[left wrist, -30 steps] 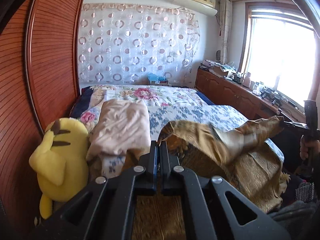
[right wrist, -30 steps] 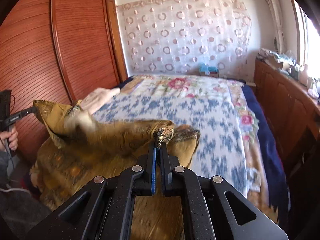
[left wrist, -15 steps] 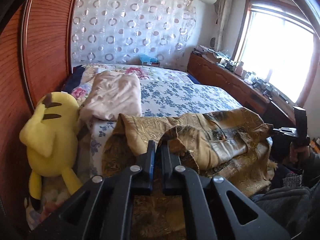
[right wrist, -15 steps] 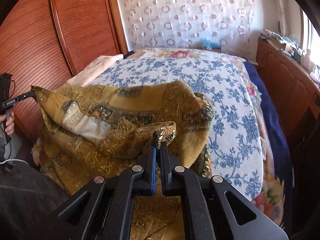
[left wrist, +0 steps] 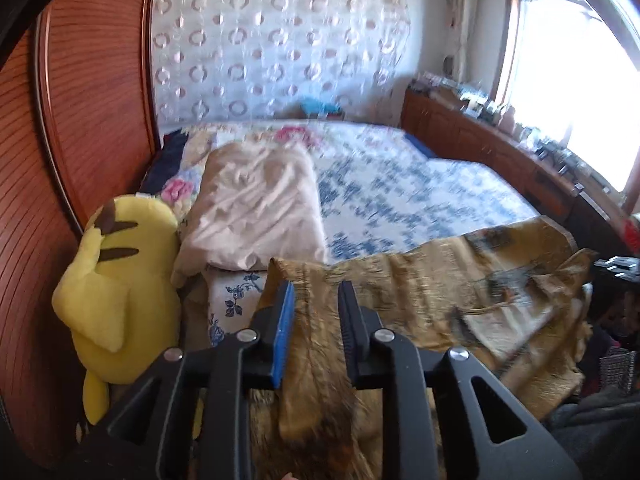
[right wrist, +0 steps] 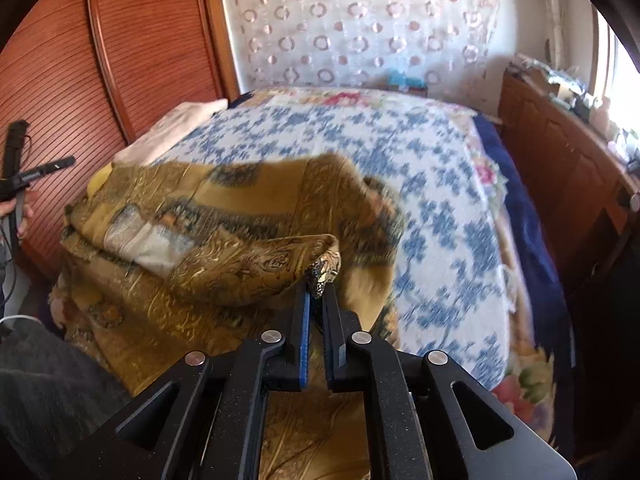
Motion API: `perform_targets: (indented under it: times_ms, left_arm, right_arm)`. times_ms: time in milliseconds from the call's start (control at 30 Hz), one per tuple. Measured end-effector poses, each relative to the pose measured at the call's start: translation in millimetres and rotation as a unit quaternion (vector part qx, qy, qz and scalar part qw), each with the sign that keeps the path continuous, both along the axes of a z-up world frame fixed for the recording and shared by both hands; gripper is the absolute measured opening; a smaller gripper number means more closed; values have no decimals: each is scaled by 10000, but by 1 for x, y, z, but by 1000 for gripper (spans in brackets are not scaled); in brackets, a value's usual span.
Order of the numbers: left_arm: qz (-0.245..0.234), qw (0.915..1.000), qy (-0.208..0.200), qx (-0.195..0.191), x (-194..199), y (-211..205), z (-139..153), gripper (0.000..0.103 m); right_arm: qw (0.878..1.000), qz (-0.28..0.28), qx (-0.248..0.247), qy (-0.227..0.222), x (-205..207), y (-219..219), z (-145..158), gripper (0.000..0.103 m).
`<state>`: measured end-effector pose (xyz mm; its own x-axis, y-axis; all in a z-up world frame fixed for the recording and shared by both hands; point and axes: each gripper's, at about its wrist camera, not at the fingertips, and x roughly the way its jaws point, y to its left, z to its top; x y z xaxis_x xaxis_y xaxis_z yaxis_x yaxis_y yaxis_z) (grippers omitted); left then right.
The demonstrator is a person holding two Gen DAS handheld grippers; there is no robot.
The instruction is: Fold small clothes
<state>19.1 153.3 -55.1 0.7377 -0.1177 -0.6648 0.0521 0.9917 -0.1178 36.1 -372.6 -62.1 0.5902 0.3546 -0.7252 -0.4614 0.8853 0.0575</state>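
A golden-brown patterned garment (left wrist: 420, 292) (right wrist: 240, 208) lies bunched on the near edge of the bed. My left gripper (left wrist: 316, 292) hangs over the garment's left end with its jaws opening. Cloth runs beneath and between the fingers, but the pads do not press on it. In the right wrist view the same gripper (right wrist: 48, 168) shows at the far left, clear of the garment. My right gripper (right wrist: 317, 290) is shut on a folded corner of the garment, holding it slightly above the rest.
The bed (left wrist: 420, 184) has a blue-flowered cover. A folded pale pink cloth (left wrist: 256, 208) and a yellow plush toy (left wrist: 116, 280) sit at its left side against a wooden wardrobe (right wrist: 120, 60). Wooden cabinets (right wrist: 560, 152) run under the window on the right.
The garment has come down from a raised spread onto the bed. My left jaws have opened and let go of their corner. The right gripper still grips its corner, lower than before.
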Motion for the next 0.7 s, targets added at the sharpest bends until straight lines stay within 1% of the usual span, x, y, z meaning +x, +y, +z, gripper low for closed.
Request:
perform_targets:
  times_ms: [67,100,133,167,200,233,300,400,500,600,700]
  left_arm:
    - [40,9997,259,-12,19,3,-16,21]
    - [70,9994,325,-8,25,4,-21,21]
    - [90,9991,408,4,32,5,-27,21]
    - [99,9987,492,17,38,7,-32,21]
    - [118,9984,548,48,42,8,-35,21]
    - [172,9978,629,90,47,9,-40,21]
    - [173,9972,728,60,54,12,-45,21]
    - [116,9965,819,-68,62,12,-50,21]
    - [105,9957,921,-43,68,11,-56,21]
    - [115,9947,1022,3,71,10,-62,22]
    - [117,9935,1131,79,74,8,-68,22]
  right_arm:
    - [9999,6,-58,-156,1,0,9,7]
    - [9997,-1,-95,-220,2,0,13,13]
    - [9995,-17,-134,-296,3,1,18,25]
    - [9992,-12,-156,-362,5,0,22,33]
    - [9989,-5,-180,-430,8,0,26,51]
    - [9985,-36,-218,-495,12,1,28,61]
    - [9979,-105,-233,-587,23,1,30,62]
    - [9983,-196,-184,-508,47,3,24,63]
    - [9986,-263,-155,-437,73,8,13,63]
    - [9995,-262,-87,-175,97,13,-3,63]
    - [9993,-308,-175,90,119,19,-21,63]
